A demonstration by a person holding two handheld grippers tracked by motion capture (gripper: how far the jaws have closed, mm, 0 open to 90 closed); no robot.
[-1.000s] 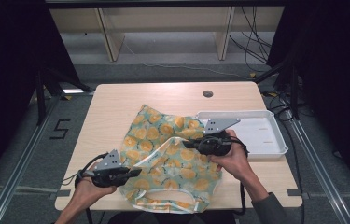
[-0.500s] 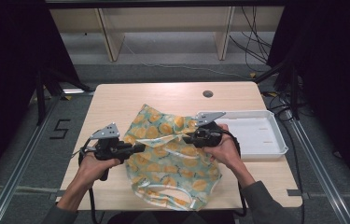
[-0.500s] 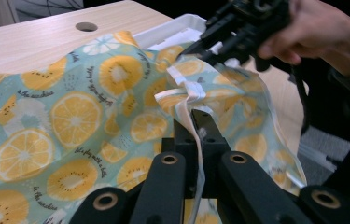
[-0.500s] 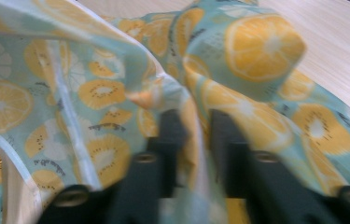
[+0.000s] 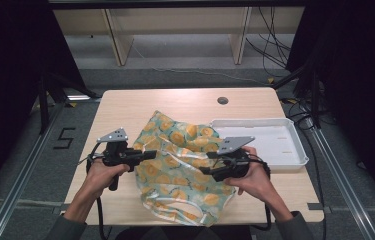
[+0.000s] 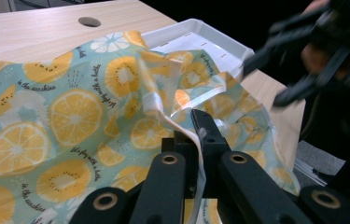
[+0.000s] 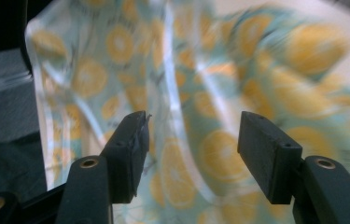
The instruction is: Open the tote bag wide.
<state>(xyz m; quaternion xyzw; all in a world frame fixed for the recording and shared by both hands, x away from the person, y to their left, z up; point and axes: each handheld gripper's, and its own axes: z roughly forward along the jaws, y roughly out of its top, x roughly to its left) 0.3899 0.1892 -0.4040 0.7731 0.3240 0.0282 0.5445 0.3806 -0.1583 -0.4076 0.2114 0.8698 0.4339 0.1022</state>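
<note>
A teal cloth [image 5: 185,165] printed with orange slices lies crumpled across the middle of the wooden table [image 5: 125,107]. My left gripper [image 5: 150,154] is at the cloth's left edge, shut on its white hem [image 6: 182,119], which runs up between the closed jaws of that gripper [image 6: 199,140]. My right gripper [image 5: 206,165] is over the cloth's right side, and its jaws have just been opening. In the right gripper view the right gripper [image 7: 193,126] stands open, with the blurred cloth [image 7: 219,84] beyond the gap and nothing pinched.
A white empty tray [image 5: 275,140] sits at the table's right, and the cloth's edge touches its near corner [image 6: 196,35]. A round cable hole [image 5: 222,100] is near the far edge. Bare wood lies left of and behind the cloth.
The right gripper has let go of the cloth, opened, and dropped back toward the table's front edge. The left gripper, which first rose toward the middle with the hem, has since stayed put.
</note>
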